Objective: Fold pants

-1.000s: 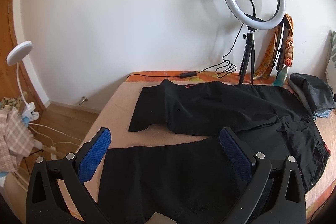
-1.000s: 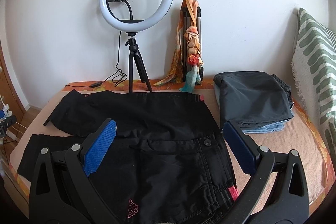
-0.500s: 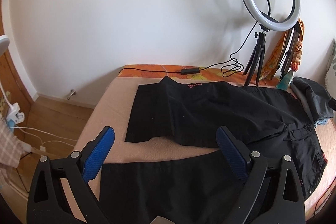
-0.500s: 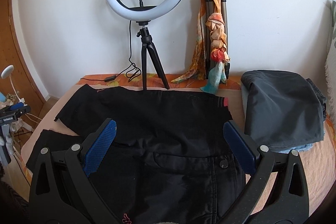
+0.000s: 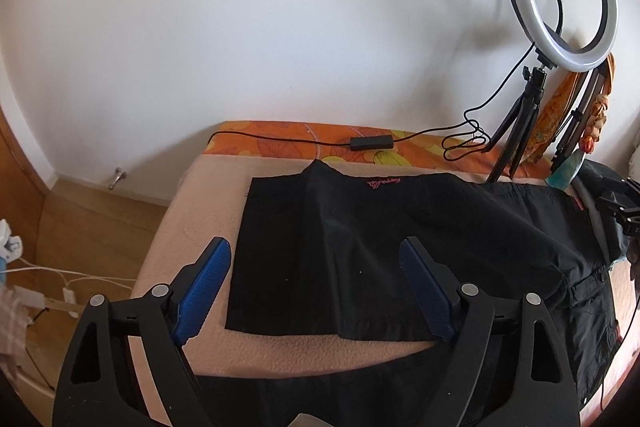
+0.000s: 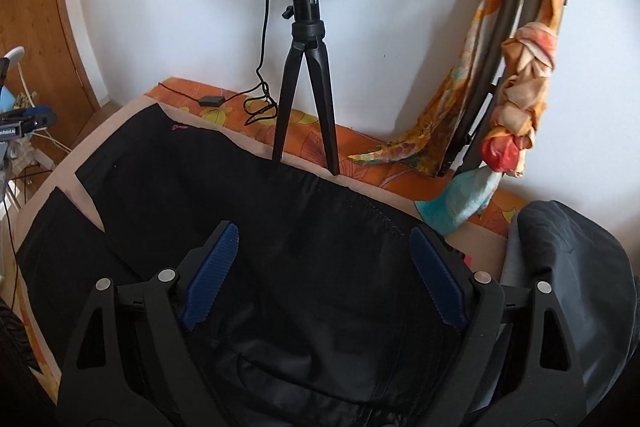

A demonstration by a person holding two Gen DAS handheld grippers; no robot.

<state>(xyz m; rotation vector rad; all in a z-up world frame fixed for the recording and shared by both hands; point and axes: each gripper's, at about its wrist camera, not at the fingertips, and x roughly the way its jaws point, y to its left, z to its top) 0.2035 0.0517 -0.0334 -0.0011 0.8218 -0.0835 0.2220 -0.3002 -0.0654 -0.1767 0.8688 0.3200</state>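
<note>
Black pants (image 5: 360,251) are lying spread flat across the bed (image 5: 192,227), legs reaching toward its left edge and waistband toward the right. The left gripper (image 5: 316,283) is hovering over the hem of the far leg near the bed's left edge; its jaws are closing but remain wide, with the cloth beneath them and nothing gripped. A ring light (image 6: 308,39) is standing at the bed's back edge against the wall. The right gripper (image 6: 324,275) is hanging over the waistband end, jaws likewise closing yet wide apart, apparently clear of the fabric, though contact is hard to judge. Folded grey clothes (image 6: 568,267) are sitting at the right edge.
</note>
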